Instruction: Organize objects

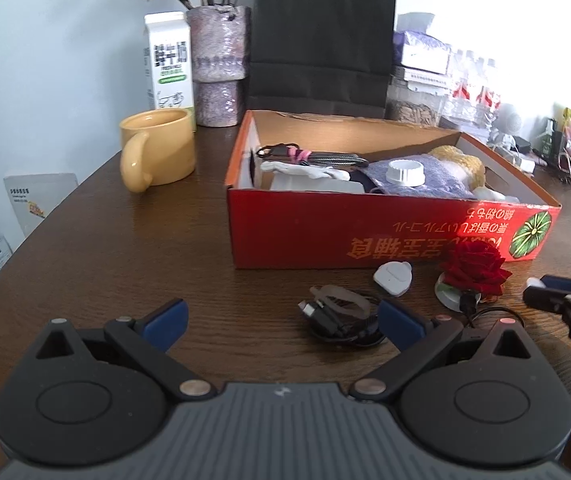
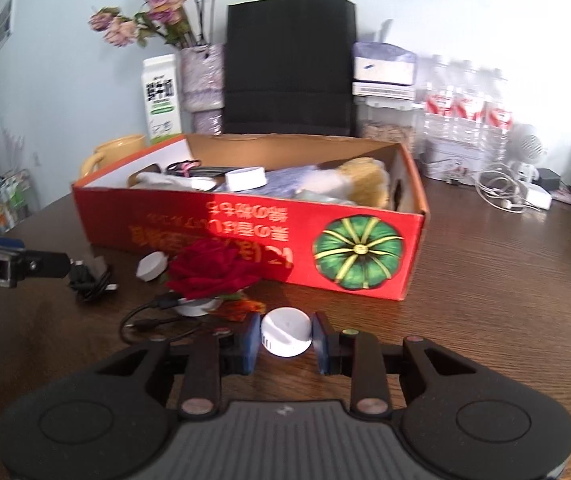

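Dark wood-grain surface [image 1: 133, 240] carries everything. At far left stands a yellow mug [image 1: 159, 150], with a milk carton [image 1: 169, 62] behind it. The left gripper [image 1: 281, 320] hangs with jaws wide and empty, a coiled black cable [image 1: 337, 318] just ahead between them. Behind sits the red cardboard box [image 1: 365, 232], holding a white lid [image 1: 405, 173] and cloth items. A red rose [image 2: 213, 270] lies before the box. Rightmost, the right gripper [image 2: 285, 340] has its jaws narrowed on a white round cap [image 2: 285, 332], in front of the box.
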A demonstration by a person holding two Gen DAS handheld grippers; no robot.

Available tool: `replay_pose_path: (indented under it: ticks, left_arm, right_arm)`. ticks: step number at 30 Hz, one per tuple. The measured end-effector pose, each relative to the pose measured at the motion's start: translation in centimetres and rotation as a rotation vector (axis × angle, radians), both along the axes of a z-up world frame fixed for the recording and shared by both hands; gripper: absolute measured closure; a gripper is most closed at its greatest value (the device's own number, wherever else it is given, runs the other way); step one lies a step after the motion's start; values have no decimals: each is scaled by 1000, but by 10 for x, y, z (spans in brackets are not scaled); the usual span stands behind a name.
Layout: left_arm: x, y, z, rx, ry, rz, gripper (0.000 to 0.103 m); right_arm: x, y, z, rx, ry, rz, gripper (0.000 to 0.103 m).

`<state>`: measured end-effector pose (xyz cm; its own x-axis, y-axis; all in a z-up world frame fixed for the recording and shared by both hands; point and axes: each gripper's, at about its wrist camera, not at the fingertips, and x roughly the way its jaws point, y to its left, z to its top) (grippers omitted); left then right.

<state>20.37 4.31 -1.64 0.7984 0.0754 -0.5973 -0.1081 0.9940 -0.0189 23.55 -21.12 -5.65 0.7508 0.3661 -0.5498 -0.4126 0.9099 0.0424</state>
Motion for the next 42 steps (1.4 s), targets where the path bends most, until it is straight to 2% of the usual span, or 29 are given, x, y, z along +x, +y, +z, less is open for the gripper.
replay_pose_path:
  ticks: [4,10,13,17,19,25,26,27,32,42]
  left_arm:
    - [11,0,0,16,7,-18,0]
    - [26,2,-4,-19,35,-30,0]
    - [31,1,-3,-32,31,-48,6]
    - [38,-1,-6,-59,44,-77,29]
    - [38,-1,-6,-81,38,-92,37]
    - [35,-2,-8,-137,20,-152,75]
    - [35,-2,-8,-138,23,-152,88]
    - [35,-2,-10,-137,30,-149,91]
    - [30,1,-8,-154,-2,-137,100]
    - [9,9,11,-187,-88,-101,100]
  right_arm:
    - [1,-3,0,3,-2,-10,76]
    - [2,-4,0,3,5,-7,76]
    - [1,-3,0,2,7,-6,76]
    - [1,-3,-1,2,8,-7,76]
    - [1,-3,-1,1,11,-6,76]
    - [1,-2,-1,0,15,-7,76]
    - [1,-2,-1,0,16,-8,76]
    - [1,-1,-1,0,17,-7,76]
    - [3,-2,-2,3,24,-8,76]
    - [4,-1,-2,5,27,-9,76]
